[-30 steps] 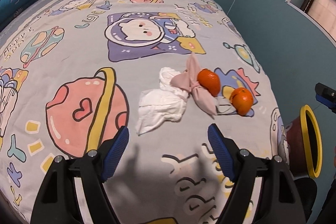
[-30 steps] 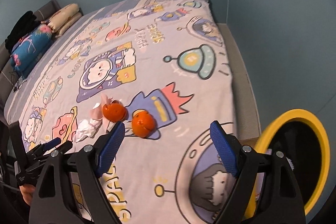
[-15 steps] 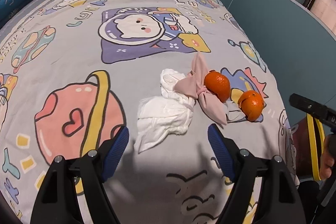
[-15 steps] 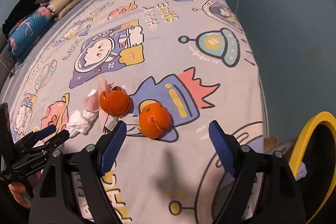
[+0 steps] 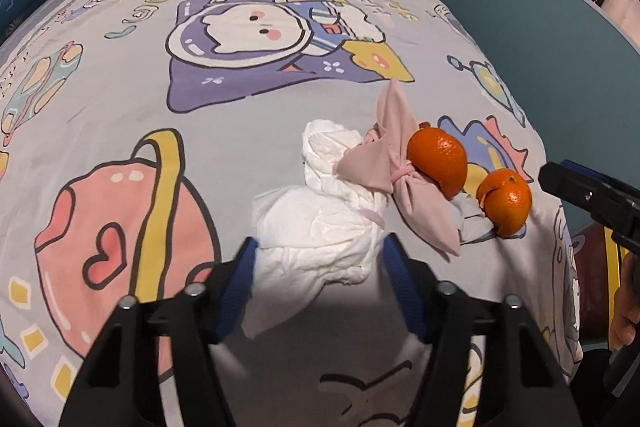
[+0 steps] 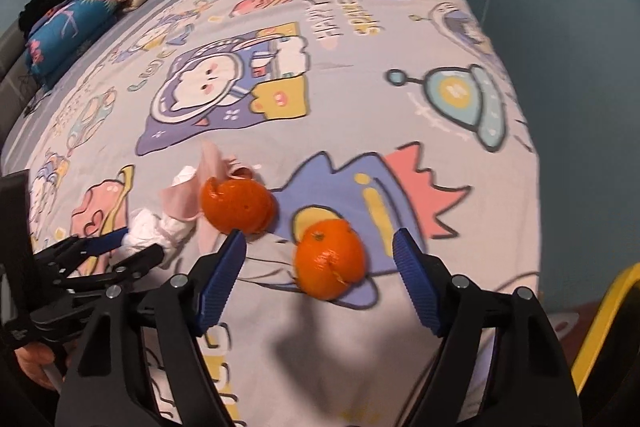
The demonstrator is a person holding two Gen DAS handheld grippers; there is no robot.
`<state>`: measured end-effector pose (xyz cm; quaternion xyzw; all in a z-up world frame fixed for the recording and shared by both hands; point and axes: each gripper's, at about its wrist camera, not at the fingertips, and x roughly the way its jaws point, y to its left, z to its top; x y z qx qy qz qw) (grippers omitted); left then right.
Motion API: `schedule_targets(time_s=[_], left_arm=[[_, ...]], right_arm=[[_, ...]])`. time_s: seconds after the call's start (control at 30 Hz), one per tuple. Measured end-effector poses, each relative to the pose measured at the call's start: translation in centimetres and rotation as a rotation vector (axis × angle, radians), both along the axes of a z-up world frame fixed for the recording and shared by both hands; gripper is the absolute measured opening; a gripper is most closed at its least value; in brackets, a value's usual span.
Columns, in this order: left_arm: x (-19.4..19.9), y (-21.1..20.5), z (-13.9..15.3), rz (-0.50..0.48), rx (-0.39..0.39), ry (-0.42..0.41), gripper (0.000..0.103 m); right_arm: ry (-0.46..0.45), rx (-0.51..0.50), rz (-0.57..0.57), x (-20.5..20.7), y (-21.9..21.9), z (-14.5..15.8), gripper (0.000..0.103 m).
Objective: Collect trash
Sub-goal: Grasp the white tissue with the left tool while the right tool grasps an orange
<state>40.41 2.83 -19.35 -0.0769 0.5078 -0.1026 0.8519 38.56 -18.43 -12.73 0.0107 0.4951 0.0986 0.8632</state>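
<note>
Left claw (image 5: 320, 281) black arms, ribbed blue pads, silver screws, right claw (image 6: 320, 267) identical

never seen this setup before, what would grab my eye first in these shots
Two bright orange peels stand out on the cartoon-print bedspread, near its right edge in the left wrist view. Beside them lie a pink tissue and a crumpled white tissue, which sits between the fingers of the closing left claw. The right claw, also closing, frames the nearer peel, pads not yet touching it.

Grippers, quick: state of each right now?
Left gripper: jaws closing around the white tissue, not yet pressing.
Right gripper: jaws closing around the near orange peel, not gripping.
</note>
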Motion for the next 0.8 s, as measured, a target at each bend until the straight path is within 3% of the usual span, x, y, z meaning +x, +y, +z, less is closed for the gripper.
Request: schedule_targets(time_s=[0.2, 0.43, 0.8], left_arm=[[0.1, 0.3, -0.6, -0.007, -0.019, 0.001, 0.045], [0.0, 1.0, -0.9, -0.004, -0.065, -0.005, 0.037], [-0.5, 1.6, -0.9, 0.005, -0.134, -0.012, 0.029]], right_arm=[[0.060, 0.027, 0.063, 1.7, 2.1, -1.1, 0.062], [0.113, 0.004, 0.124, 2.8, 4.4, -2.7, 0.042], [0.130, 0.014, 0.157, 4.1, 6.2, -3.0, 0.039]])
